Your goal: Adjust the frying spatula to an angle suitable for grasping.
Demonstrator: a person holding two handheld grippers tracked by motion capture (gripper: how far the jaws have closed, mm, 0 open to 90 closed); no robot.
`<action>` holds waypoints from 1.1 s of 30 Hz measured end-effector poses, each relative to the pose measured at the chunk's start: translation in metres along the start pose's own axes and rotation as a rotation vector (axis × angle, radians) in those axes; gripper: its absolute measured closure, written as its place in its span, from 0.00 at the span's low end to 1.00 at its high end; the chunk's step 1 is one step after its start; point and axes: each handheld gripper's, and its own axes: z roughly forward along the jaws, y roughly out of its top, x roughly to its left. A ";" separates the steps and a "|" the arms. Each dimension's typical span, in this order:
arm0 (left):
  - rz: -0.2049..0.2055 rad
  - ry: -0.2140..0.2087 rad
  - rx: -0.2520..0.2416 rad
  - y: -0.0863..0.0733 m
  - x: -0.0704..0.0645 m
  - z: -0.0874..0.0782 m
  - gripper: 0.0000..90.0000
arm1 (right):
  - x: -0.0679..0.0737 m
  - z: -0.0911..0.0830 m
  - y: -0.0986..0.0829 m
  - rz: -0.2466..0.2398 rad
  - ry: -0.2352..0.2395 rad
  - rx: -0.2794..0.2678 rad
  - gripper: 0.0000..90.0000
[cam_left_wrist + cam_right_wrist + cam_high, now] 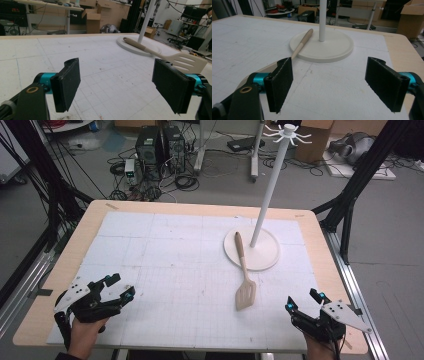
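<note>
Centrally, the spatula [245,279] lies flat on the white mat [165,270], its handle tip resting on the stand's round base [267,251]. I hold my left gripper [120,289] and right gripper [301,301] released, jaws spread, empty, near the table's front corners.

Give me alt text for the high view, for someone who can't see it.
A beige slotted spatula lies on a white gridded mat, its handle tip resting on the round base of a tall white hook stand. At the near edge, a person's hands hold the left gripper and right gripper, both open and apart from the spatula.
</note>
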 end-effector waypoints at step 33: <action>-0.014 -0.043 0.057 -0.005 0.002 0.006 0.28 | 0.041 0.068 0.052 -0.120 0.136 0.104 0.43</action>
